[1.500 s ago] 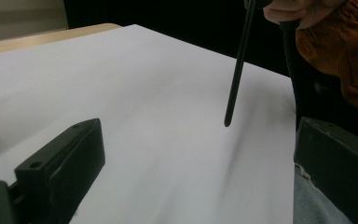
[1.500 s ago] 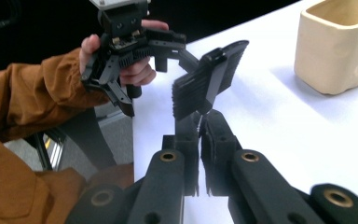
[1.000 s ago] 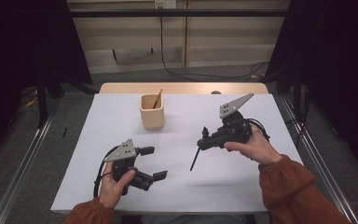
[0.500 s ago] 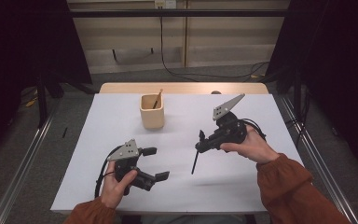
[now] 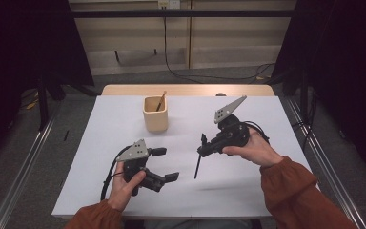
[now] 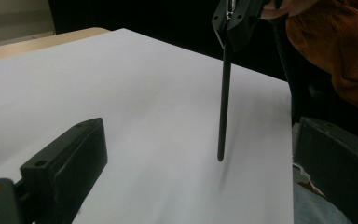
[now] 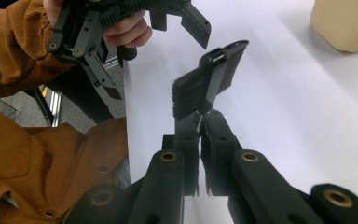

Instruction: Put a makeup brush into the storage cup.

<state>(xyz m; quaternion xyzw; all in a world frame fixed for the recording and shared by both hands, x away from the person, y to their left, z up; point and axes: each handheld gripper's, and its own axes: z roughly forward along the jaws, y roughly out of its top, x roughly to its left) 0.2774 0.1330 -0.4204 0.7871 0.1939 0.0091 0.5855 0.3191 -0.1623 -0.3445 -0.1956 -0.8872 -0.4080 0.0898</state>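
**Right gripper pinching a thin black stick over the white sheet**

Holding a long thin black stick [image 5: 198,168] at its upper end, the right gripper [image 5: 203,150] sits right of centre above the white paper-covered table [image 5: 276,124]. Its jaws are closed tight on the stick's top — in the right gripper view the two black fingers [image 7: 186,140] meet with almost no gap. A dark, ribbed, brush-like head [image 7: 209,79] shows just past the jaws there.

The stick hangs nearly upright, tilted slightly, lower tip pointing at the paper. In the left gripper view the black stick [image 6: 223,105] drops from the right gripper [image 6: 235,21] with a faint shadow under its tip; cannot tell whether the tip touches the sheet.

The left gripper [image 5: 167,164] is near the front-left of the table, held low over the paper, jaws spread wide with nothing between them — one black finger [image 6: 70,158] shows at the left of its own view and the other at the right edge. It is well apart from the stick.

A tan square-sided cup [image 5: 155,114] stands upright toward the back of the table, left of centre, with a thin brown wooden stick [image 5: 161,101] leaning inside it. The cup is well apart from both grippers. Orange sleeves [image 5: 295,191] cover the person's forearms.
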